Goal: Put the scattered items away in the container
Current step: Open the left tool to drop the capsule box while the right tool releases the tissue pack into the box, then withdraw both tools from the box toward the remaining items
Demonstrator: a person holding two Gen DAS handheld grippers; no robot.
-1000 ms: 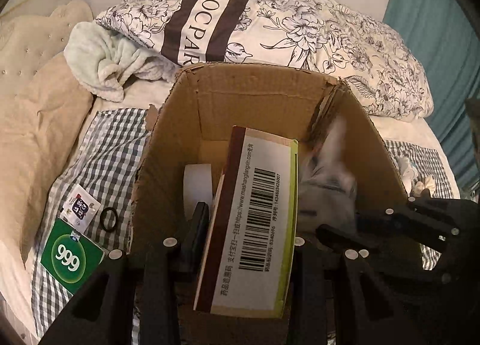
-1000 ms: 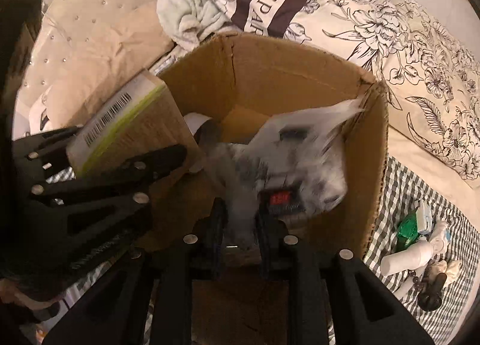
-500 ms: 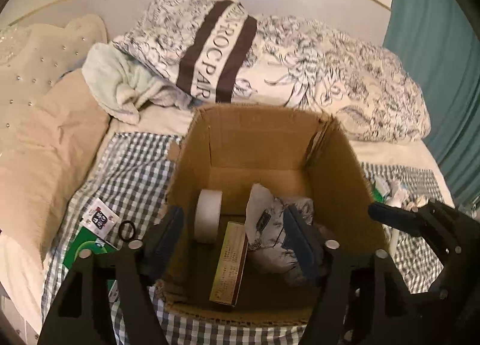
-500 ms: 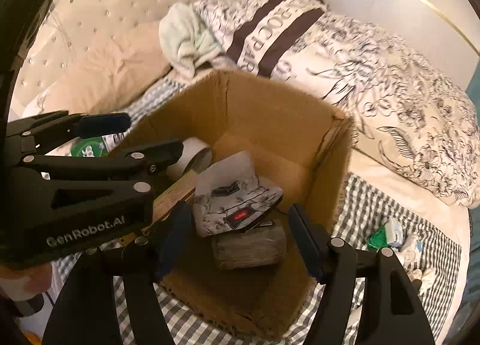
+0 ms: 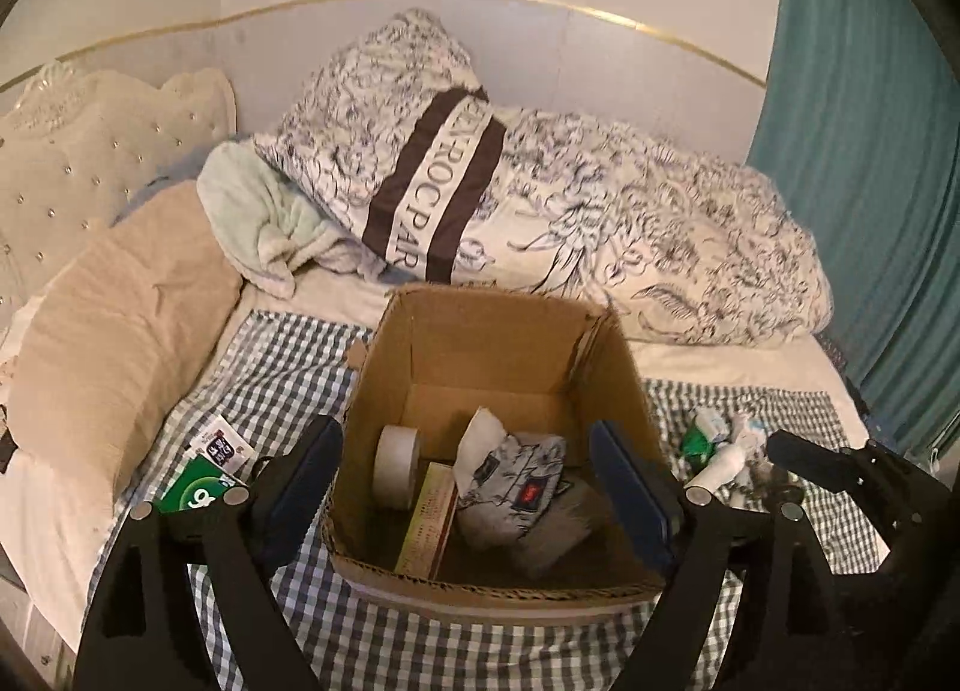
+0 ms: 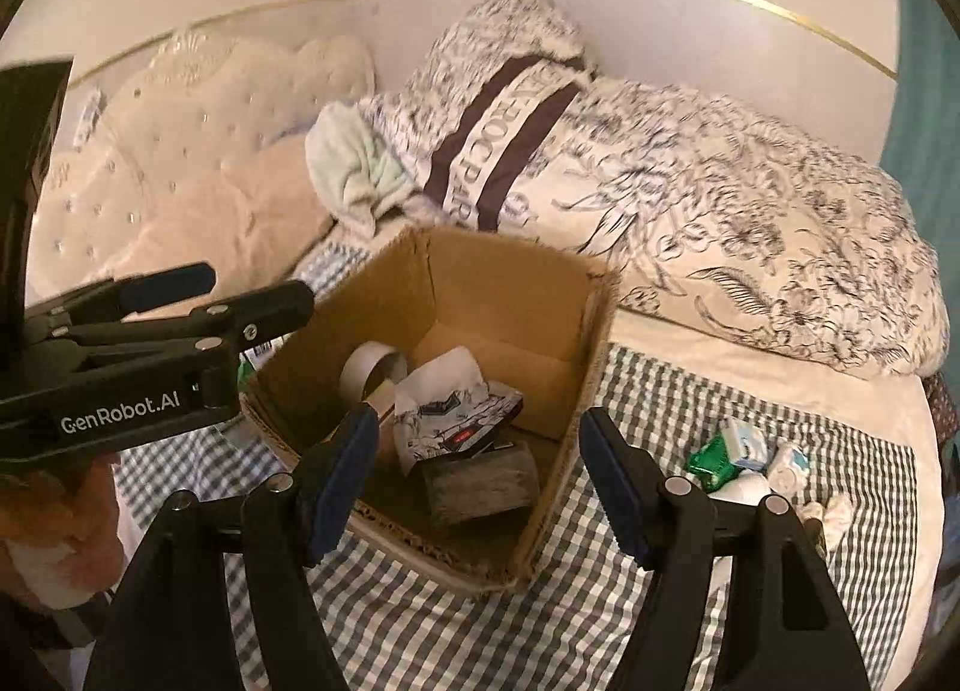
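An open cardboard box [image 5: 498, 343] stands on the checked cloth. Inside lie a white tape roll [image 5: 396, 466], a long brown-and-green carton [image 5: 429, 517], a patterned packet [image 5: 510, 487] and a grey block [image 6: 480, 481]. My left gripper [image 5: 462, 439] hovers above the box's near rim, its jaws opening with nothing between them. My right gripper [image 6: 478, 421] hangs over the box beside it, jaws also opening and holding nothing. A green packet [image 5: 195, 493] and a small card [image 5: 219, 445] lie on the cloth left of the box. A white bottle [image 6: 744, 490] and small packets [image 6: 714, 460] lie to its right.
A floral pillow [image 5: 432, 150] and quilt [image 5: 690, 247] lie behind the box, with a pale green towel [image 5: 258, 217]. A beige cushion [image 5: 114, 331] is at the left and a teal curtain [image 5: 870, 181] at the right. A person's hand [image 6: 54, 511] holds the left gripper.
Both grippers opened and let go: the carton and the patterned packet now lie in the box. Both hands rose and drew back, so the whole box shows.
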